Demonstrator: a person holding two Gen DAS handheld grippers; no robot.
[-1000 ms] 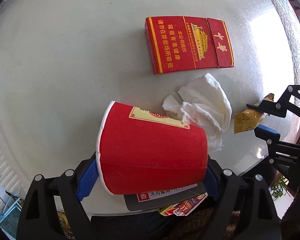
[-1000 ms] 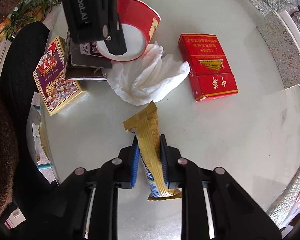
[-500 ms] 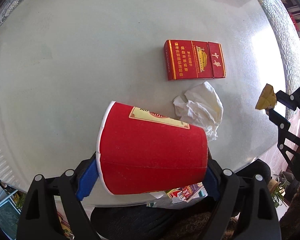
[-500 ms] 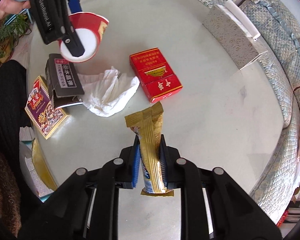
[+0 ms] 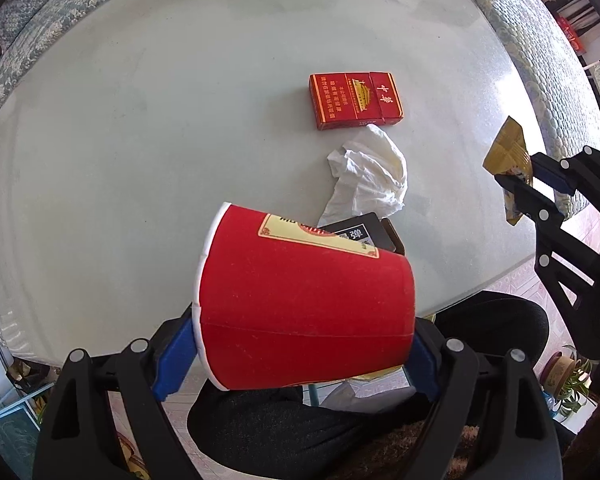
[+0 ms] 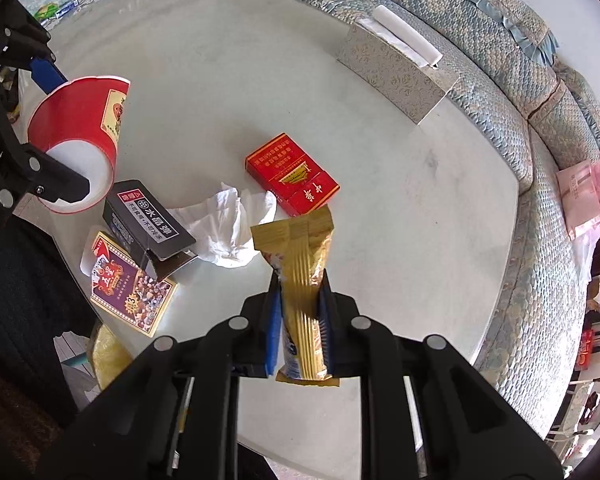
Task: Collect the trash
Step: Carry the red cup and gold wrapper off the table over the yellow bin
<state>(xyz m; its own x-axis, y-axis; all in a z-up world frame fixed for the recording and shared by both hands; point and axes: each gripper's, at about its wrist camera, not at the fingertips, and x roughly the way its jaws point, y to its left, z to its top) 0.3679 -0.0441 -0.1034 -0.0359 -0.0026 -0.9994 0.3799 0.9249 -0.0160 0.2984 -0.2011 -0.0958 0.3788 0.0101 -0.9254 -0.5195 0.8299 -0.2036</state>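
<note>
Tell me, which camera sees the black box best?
The right wrist view: the black box lies fully visible on the table beside the crumpled tissue. In the left wrist view only a corner peeks out behind the red cup.

In the left wrist view the red paper cup [image 5: 306, 304] hides most of the dark box [image 5: 362, 236] behind it and also the inner faces of the fingers [image 5: 176, 354]. The small print on the red cigarette pack [image 5: 356, 100] is too small to read. In the right wrist view the gold wrapper [image 6: 304, 300] covers part of the bench [image 6: 400, 240], and its lower end seems folded, but this is unclear.

"中华" on the red cigarette pack [image 5: 356, 100]; "水晶弹" on the black box [image 6: 150, 220].
</note>
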